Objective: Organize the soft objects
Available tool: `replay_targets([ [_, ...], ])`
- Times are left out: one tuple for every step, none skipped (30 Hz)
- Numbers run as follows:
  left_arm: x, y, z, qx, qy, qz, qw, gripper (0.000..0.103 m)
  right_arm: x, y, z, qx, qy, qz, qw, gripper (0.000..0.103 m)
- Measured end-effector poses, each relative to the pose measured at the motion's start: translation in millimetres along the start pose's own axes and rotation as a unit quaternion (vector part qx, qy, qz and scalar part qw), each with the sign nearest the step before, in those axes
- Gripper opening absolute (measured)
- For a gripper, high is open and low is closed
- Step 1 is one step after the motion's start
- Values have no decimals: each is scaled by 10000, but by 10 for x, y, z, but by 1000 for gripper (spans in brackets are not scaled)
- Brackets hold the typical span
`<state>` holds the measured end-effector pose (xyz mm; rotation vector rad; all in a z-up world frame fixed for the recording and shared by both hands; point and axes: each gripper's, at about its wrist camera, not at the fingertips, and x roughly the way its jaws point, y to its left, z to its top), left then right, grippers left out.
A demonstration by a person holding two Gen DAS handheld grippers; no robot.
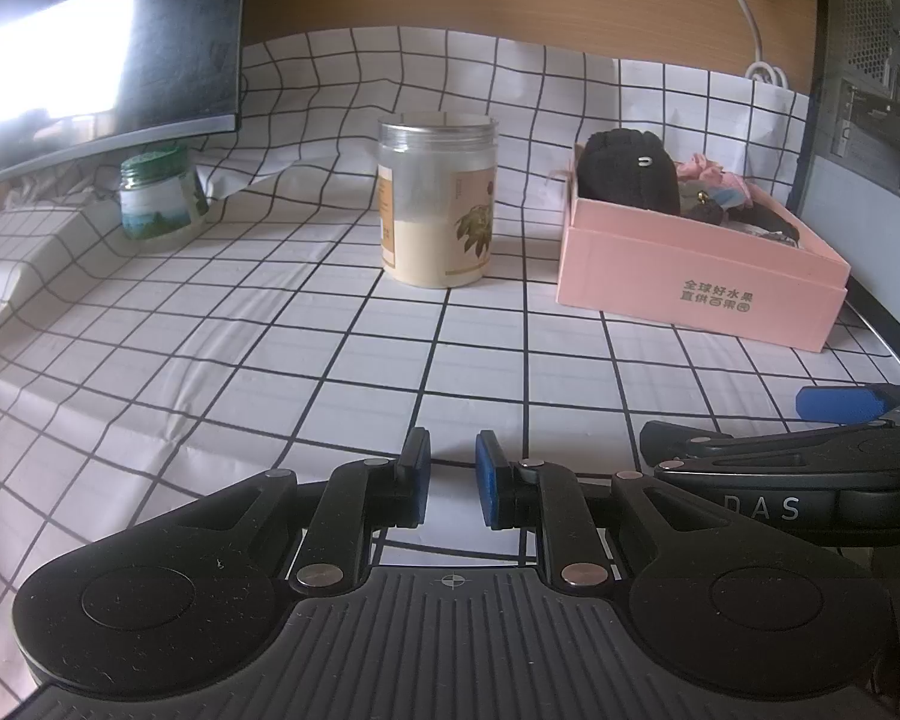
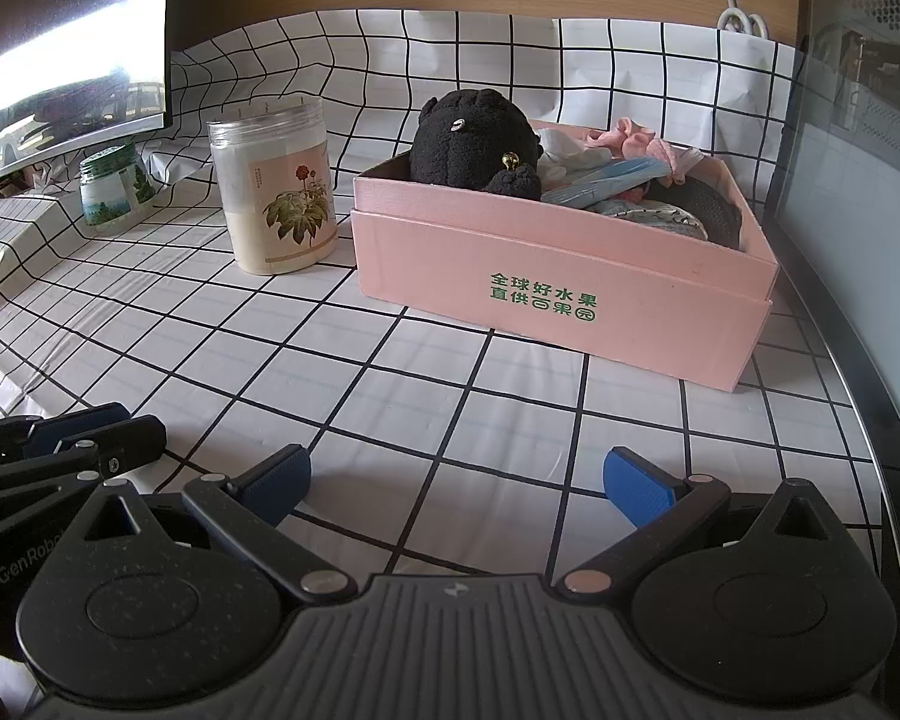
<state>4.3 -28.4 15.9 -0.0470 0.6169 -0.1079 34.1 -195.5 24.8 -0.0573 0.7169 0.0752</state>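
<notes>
A pink cardboard box (image 1: 690,276) (image 2: 540,276) stands on the checked tablecloth at the right. It holds a black plush toy (image 1: 627,171) (image 2: 474,144), a pink scrunchie (image 2: 636,141), a light blue cloth (image 2: 606,180) and other soft items. My left gripper (image 1: 453,477) hovers low over the cloth, well short of the box; its blue pads stand a narrow gap apart with nothing between them. My right gripper (image 2: 457,468) is wide open and empty in front of the box. The two grippers sit side by side.
A clear jar (image 1: 438,198) (image 2: 276,186) half full of pale powder stands left of the box. A small green-lidded jar (image 1: 156,198) sits under a monitor (image 1: 90,42) at the back left. A computer case (image 1: 870,60) borders the right edge.
</notes>
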Motion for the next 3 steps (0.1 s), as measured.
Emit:
replay_targets([
  [0, 0, 0, 0, 0, 1, 10000, 19, -1, 0, 0, 0, 0, 1, 10000, 103],
  [0, -1, 0, 3, 0, 3, 10000, 19, -1, 0, 0, 0, 0, 0, 10000, 103],
  [0, -1, 0, 8, 1, 8, 10000, 19, -1, 0, 0, 0, 0, 0, 10000, 103],
])
